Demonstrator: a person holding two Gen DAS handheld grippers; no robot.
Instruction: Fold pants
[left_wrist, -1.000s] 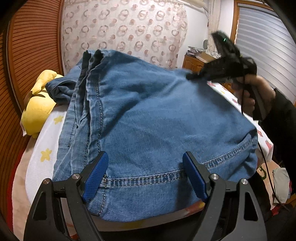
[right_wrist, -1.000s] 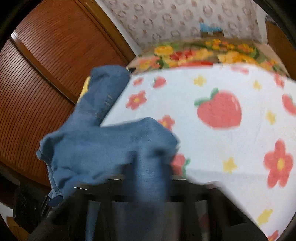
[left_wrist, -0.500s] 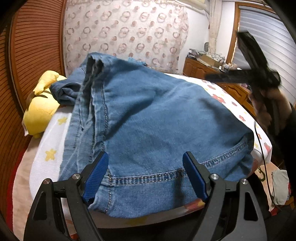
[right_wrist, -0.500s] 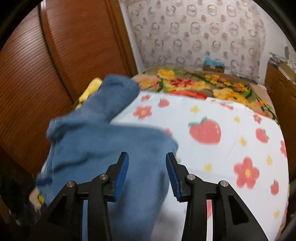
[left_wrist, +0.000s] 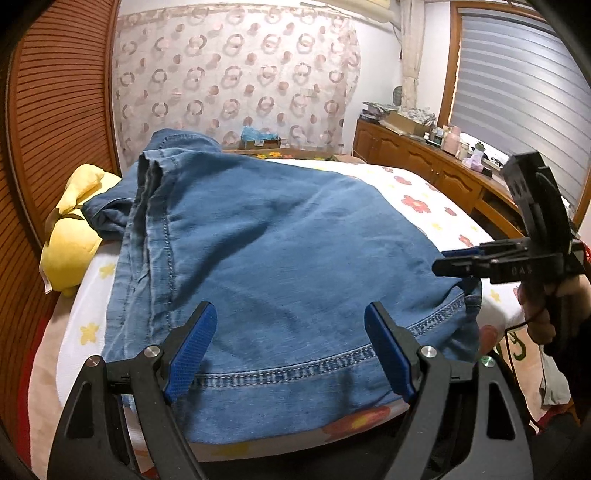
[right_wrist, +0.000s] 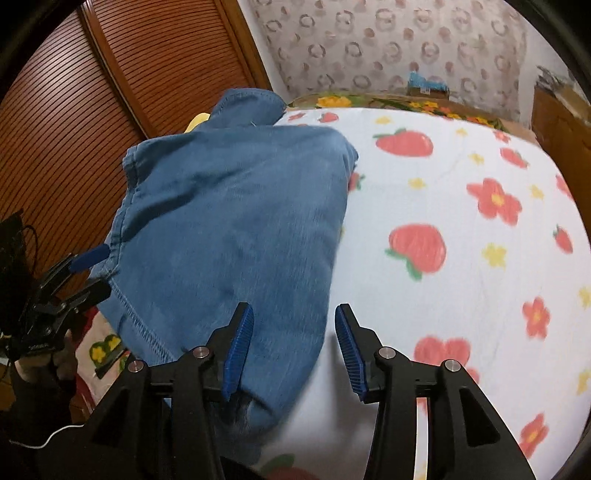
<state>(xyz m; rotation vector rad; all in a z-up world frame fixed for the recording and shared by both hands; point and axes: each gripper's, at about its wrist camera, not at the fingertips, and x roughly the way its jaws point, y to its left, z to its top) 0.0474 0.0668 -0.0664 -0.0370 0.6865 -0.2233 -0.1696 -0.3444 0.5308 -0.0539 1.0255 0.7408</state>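
Blue denim pants (left_wrist: 266, 251) lie folded on the bed, a stitched hem along the near edge. My left gripper (left_wrist: 291, 350) is open and empty, just above that hem. In the right wrist view the pants (right_wrist: 229, 221) fill the left half. My right gripper (right_wrist: 293, 350) is open and empty over their right edge. It also shows in the left wrist view (left_wrist: 461, 262) by the hem's right corner. The left gripper shows at the right wrist view's left edge (right_wrist: 79, 275).
The bed has a white blanket (right_wrist: 461, 221) with strawberries and flowers. A yellow plush toy (left_wrist: 70, 236) lies at the left beside the pants. A ribbed wooden wardrobe (right_wrist: 74, 110) stands on the left, a wooden cabinet (left_wrist: 424, 162) on the right.
My right gripper let go of the denim it had carried over, then opened and dropped to the pants' right edge. The top layer settled flat. My left gripper stayed put.
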